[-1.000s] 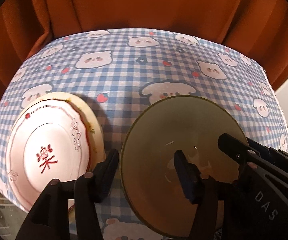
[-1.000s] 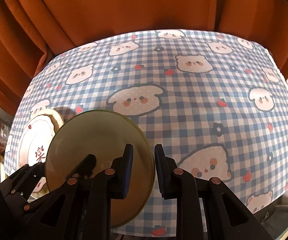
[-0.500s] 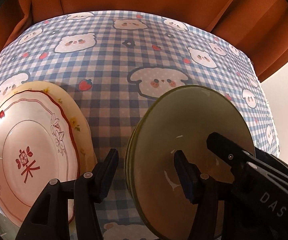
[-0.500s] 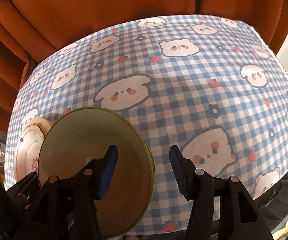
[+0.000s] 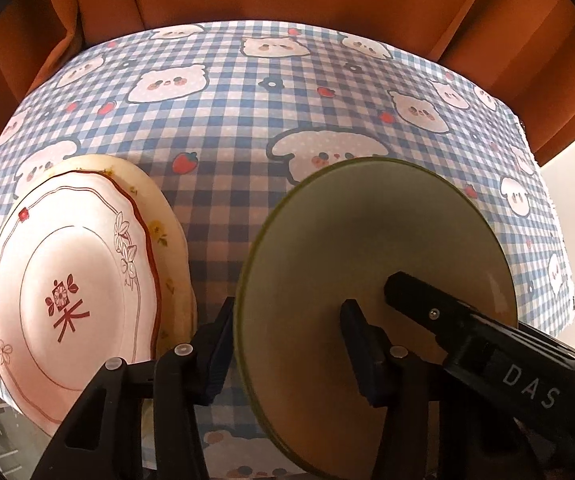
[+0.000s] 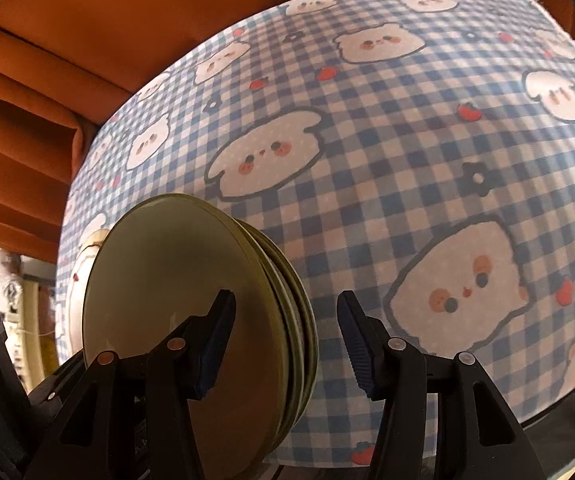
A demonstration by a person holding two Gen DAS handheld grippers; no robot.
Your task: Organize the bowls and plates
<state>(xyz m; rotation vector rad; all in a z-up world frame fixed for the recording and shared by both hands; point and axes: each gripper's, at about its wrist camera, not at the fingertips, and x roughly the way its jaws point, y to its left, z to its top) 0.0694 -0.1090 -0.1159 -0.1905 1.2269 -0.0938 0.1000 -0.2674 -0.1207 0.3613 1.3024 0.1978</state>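
Left wrist view: two pale plates (image 5: 75,300).

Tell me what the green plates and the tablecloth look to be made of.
Green plates: probably glazed ceramic or glass, with a smooth olive surface, soft glare and thin hard rims; melamine can't be excluded. Tablecloth: likely printed plastic or coated fabric, with flat check and bear print, a faint sheen and no visible weave.

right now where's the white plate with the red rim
Left wrist view, lower left: the white plate lies on a cream plate, left of the green plates.
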